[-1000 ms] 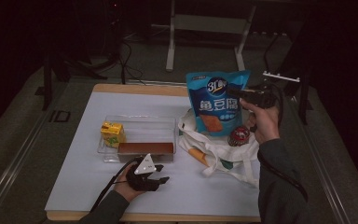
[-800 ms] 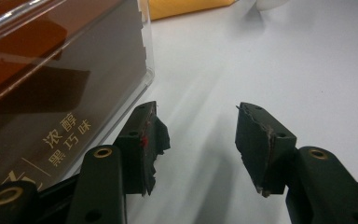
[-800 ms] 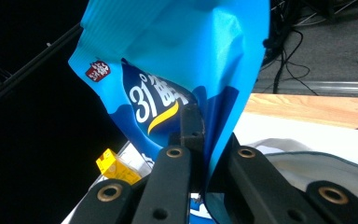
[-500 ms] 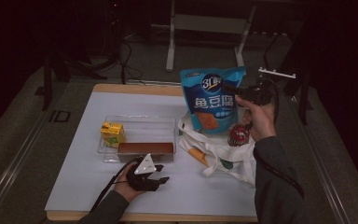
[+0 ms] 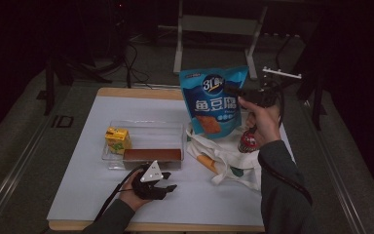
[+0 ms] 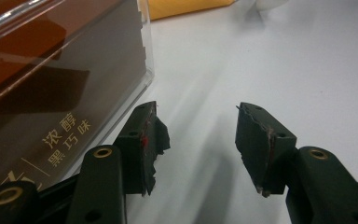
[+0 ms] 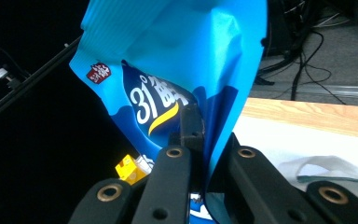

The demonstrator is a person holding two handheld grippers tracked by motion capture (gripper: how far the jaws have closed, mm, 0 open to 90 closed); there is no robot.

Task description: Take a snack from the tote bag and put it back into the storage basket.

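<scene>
Right, one glossy blue snack bag (image 5: 213,102) hangs in the air above the table's far right, pinched at its edge by my right gripper (image 5: 246,95). My left gripper (image 5: 163,187) rests near the front edge, jaws spread, beside one clear plastic box (image 5: 146,129) holding one brown carton (image 5: 152,155) and one yellow carton (image 5: 117,138).

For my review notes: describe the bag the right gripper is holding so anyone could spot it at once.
Look above the white table's far right part, over the cloth tote bag. The blue snack bag hangs upright there, pinched by the right gripper. It is the one blue thing, with big white lettering.
</scene>
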